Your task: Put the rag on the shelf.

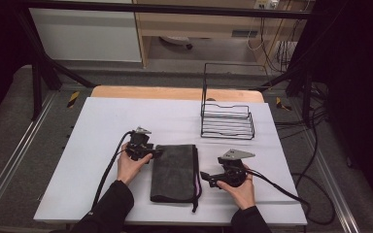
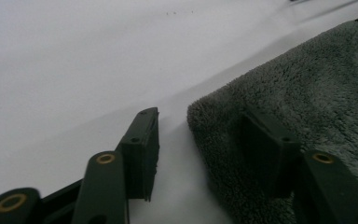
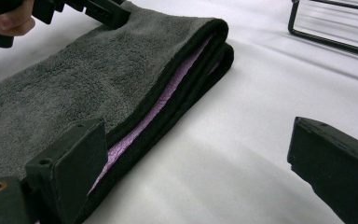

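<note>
A folded grey towel [image 1: 175, 172] with black trim and a purple inner face lies on the white table [image 1: 107, 116], near its front edge. My left gripper [image 1: 158, 152] is at the towel's far left corner. In the left gripper view the towel [image 2: 307, 84] has one jaw resting on its pile, while the other stands on the table a little off its edge, so the left gripper [image 2: 200, 119] is open around the corner. My right gripper [image 1: 205, 177] is at the towel's right side. Its jaws stand wide open [image 3: 196, 135], one beside the folded edge [image 3: 168, 93], the other on bare table.
A black wire basket [image 1: 227, 119] stands at the back right of the table, and its base [image 3: 335, 28] appears at the top right of the right gripper view. A cable trails from each gripper toward the front. Black frame bars cross beyond the table.
</note>
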The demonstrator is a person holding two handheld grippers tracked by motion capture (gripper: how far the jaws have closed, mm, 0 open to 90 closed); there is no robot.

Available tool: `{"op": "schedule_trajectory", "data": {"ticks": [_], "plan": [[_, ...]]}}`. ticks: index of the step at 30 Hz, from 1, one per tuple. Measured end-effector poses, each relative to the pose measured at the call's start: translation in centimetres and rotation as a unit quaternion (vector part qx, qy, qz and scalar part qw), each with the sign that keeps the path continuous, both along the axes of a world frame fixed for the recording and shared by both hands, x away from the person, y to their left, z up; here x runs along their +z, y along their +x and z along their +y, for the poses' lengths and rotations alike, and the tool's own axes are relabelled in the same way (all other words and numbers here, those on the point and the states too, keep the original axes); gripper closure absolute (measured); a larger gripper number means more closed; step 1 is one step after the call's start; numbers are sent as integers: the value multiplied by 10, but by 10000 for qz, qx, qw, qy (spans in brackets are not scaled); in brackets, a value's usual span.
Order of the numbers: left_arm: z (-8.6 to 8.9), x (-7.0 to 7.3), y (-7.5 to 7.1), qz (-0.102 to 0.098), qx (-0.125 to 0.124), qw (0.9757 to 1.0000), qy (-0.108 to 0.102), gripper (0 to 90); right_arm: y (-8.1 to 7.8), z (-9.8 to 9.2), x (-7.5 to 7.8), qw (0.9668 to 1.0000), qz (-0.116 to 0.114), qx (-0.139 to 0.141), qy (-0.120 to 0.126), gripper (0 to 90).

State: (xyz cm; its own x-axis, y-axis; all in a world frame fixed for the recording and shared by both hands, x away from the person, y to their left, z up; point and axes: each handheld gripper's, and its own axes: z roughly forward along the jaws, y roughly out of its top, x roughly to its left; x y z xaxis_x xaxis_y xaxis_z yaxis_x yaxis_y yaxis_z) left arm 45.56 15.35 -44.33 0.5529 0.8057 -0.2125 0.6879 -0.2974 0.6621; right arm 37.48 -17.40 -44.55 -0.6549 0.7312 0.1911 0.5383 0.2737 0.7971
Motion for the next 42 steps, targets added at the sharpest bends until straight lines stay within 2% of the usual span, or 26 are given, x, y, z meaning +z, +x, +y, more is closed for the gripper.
{"op": "schedule_trajectory", "data": {"ticks": [5, 8, 15, 21, 29, 31, 34, 36, 38, 42], "plan": [[-3, -1, -2, 53, -101, 9999, -96, 633, 2, 0, 1, 10000, -10, -38, 80, 58], [-5, -2, -4, 57, -84, 9999, -107, 671, 3, 0, 1, 9999, 5, -68, 105, 57], [-8, -2, -6, 28, -75, 10000, -44, 724, 8, 4, 5, 9999, -18, -59, 88, 41], [-12, -2, -10, -93, -28, 9999, 68, 752, 14, 10, 11, 9998, -94, -71, 176, 25], [-11, -3, -9, -55, -44, 10000, 27, 757, 31, 29, 17, 9997, -194, -127, 9, 28], [-10, -3, -8, -39, -56, 10000, -2, 758, 37, 35, 18, 9997, -171, -141, -45, 57], [-9, -4, -7, -3, -69, 10000, -48, 760, 47, 42, 17, 9998, -41, -199, 83, 113], [-9, -4, -7, -14, -71, 10000, -49, 761, 54, 45, 16, 9996, 11, -260, 74, 151], [-9, -4, -7, -33, -79, 10000, -38, 761, 60, 48, 13, 9996, 20, -285, 56, 211], [-8, -4, -8, -38, -83, 9999, -72, 762, 71, 50, 4, 9987, 183, -464, -37, 329]]}}
